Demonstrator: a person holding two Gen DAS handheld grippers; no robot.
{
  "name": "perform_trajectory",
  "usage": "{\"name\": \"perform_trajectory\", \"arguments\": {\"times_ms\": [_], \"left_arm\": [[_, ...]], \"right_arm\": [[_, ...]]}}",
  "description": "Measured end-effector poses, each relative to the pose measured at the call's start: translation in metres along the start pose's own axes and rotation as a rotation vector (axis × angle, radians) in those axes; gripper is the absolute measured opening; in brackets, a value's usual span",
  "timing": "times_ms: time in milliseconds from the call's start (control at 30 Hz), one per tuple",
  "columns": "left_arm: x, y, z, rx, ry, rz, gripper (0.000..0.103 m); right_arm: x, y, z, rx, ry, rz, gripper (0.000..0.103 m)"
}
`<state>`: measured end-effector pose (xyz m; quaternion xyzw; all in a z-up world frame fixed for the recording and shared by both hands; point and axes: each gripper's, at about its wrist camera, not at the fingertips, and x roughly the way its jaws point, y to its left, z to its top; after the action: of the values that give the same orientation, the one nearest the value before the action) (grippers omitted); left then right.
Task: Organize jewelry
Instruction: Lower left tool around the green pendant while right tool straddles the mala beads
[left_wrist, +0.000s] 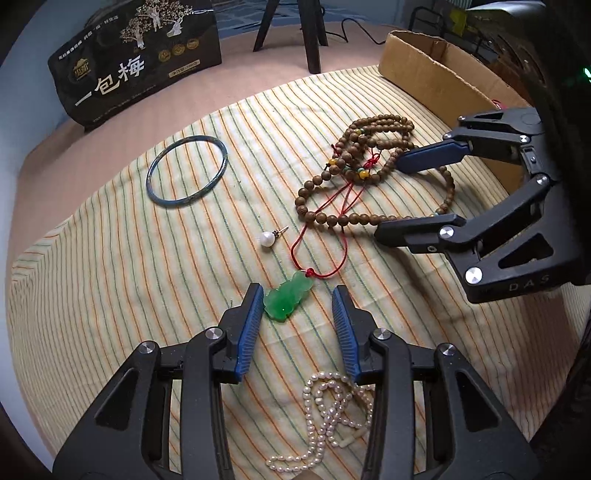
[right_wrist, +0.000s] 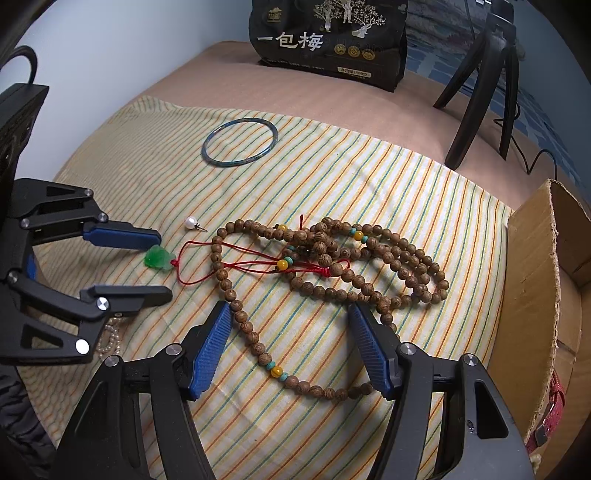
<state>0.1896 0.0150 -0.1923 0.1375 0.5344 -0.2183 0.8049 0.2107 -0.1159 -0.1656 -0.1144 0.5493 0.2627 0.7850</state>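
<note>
My left gripper (left_wrist: 297, 295) is open, its jaws either side of a green jade pendant (left_wrist: 288, 299) on a red cord (left_wrist: 314, 236); it also shows in the right wrist view (right_wrist: 157, 267) beside the pendant (right_wrist: 159, 258). My right gripper (right_wrist: 290, 314) is open over a heap of brown wooden bead strands (right_wrist: 332, 258); in the left wrist view it (left_wrist: 388, 199) hovers at the beads (left_wrist: 369, 147). A pearl earring (left_wrist: 266, 238), a blue bangle (left_wrist: 186, 171) and a pearl necklace (left_wrist: 332, 410) lie on the striped cloth (left_wrist: 110, 295).
An open cardboard box (left_wrist: 436, 74) stands at the right edge of the cloth, with a red strap (right_wrist: 554, 402) inside. A black snack bag (left_wrist: 136, 62) and dark tripod legs (left_wrist: 314, 33) stand at the back on the pink surface.
</note>
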Motion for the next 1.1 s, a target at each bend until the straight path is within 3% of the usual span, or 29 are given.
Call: {"name": "perform_trajectory", "arguments": {"times_ms": [100, 167, 467, 600, 667, 867, 1000, 1100], "left_arm": [[0.002, 0.001, 0.003, -0.010, 0.002, 0.008, 0.031], [0.003, 0.000, 0.005, -0.012, 0.003, 0.014, 0.018], [0.000, 0.013, 0.004, -0.100, 0.003, 0.027, 0.017], [-0.003, 0.018, 0.000, -0.120, 0.002, 0.026, 0.016], [-0.003, 0.019, -0.001, -0.122, 0.002, 0.029, 0.016], [-0.004, 0.024, -0.001, -0.127, -0.003, 0.030, 0.016], [-0.002, 0.025, -0.003, -0.131, -0.003, 0.024, 0.016], [-0.001, 0.025, -0.002, -0.128, -0.004, 0.024, 0.016]], "right_arm": [[-0.001, 0.001, 0.000, 0.001, 0.000, 0.000, 0.065], [-0.001, 0.000, 0.001, 0.006, 0.000, 0.003, 0.064], [-0.001, -0.003, 0.001, 0.018, -0.006, 0.004, 0.063], [-0.003, -0.003, 0.000, 0.014, -0.006, -0.013, 0.043], [-0.006, -0.006, 0.002, 0.039, -0.002, 0.014, 0.039], [-0.016, -0.007, 0.006, 0.033, -0.004, 0.030, 0.039], [-0.016, 0.000, 0.008, -0.018, -0.012, -0.009, 0.053], [-0.015, 0.003, 0.012, -0.026, -0.019, -0.001, 0.054]]}}
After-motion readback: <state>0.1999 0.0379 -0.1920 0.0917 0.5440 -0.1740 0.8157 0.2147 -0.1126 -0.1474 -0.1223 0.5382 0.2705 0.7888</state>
